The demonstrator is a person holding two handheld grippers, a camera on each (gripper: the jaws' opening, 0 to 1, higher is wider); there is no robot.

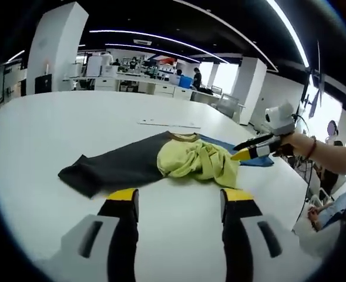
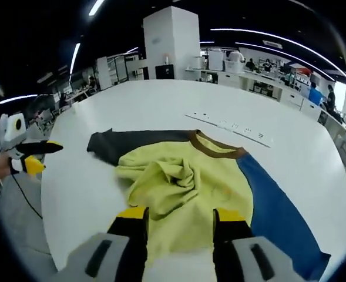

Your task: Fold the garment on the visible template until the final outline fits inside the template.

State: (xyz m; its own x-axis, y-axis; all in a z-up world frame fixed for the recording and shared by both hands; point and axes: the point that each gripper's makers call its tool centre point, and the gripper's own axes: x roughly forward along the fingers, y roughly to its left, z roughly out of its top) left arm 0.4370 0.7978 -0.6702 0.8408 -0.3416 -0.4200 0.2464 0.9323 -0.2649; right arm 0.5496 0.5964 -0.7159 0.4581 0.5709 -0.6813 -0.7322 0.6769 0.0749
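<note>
A shirt lies crumpled on the white table [image 2: 90, 194]. Its body is yellow [image 2: 184, 176], with a brown collar [image 2: 211, 147], a dark grey sleeve [image 2: 131, 141] and a blue sleeve [image 2: 275, 205]. My right gripper [image 2: 180, 214] is open, its jaws straddling the near yellow hem. In the left gripper view the yellow body [image 1: 196, 161] is bunched beside the grey sleeve [image 1: 114, 167]. My left gripper [image 1: 180, 197] hangs open just short of the shirt, holding nothing. The right gripper [image 1: 243, 150] comes in from the right near the blue sleeve [image 1: 255, 160]. The left gripper [image 2: 43, 155] shows at the table's left edge.
A flat white strip [image 2: 231, 126] with marks lies on the table beyond the collar, also in the left gripper view [image 1: 170, 123]. A person's forearm [image 1: 325, 150] reaches in at the right. Desks [image 1: 143, 82] and a white pillar [image 2: 173, 41] stand far behind.
</note>
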